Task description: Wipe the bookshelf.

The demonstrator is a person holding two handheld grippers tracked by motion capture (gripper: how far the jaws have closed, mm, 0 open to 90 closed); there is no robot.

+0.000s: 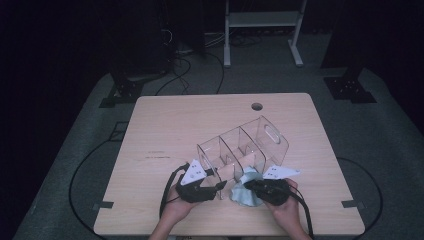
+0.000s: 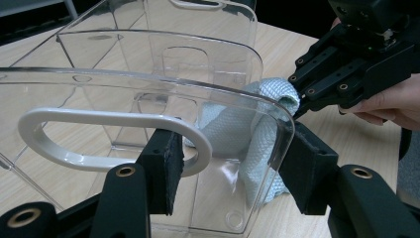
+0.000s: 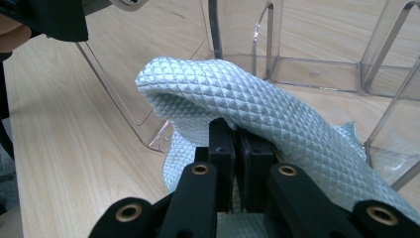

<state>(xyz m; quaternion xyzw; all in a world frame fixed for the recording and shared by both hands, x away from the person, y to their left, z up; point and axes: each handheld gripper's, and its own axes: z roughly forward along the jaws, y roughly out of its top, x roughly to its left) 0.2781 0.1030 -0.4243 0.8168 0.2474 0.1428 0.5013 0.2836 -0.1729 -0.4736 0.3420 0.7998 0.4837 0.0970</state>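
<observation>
Sitting tilted on the pale wooden worktop (image 1: 165, 125) is a clear plastic organiser (image 1: 243, 146) with several dividers and a cut-out handle at each end; its near end is lying just ahead of the person's hands. The left gripper (image 1: 220, 186) is clamping the organiser's near end wall: in the left gripper view one pad (image 2: 166, 168) is pressing the wall by the white-rimmed handle slot (image 2: 114, 139) and the other pad is bearing on the curved corner of the same wall, so the jaws are standing partly open around that panel. The right gripper (image 1: 248, 184) is pinching a light blue quilted cloth (image 3: 257, 106), its jaws drawn almost together with a fold of fabric draping over their tips. The cloth is bunching on the worktop against the organiser's near corner, touching the clear wall, with part of it showing through the plastic in the left gripper view. Both grippers are lying close together at the near edge.
</observation>
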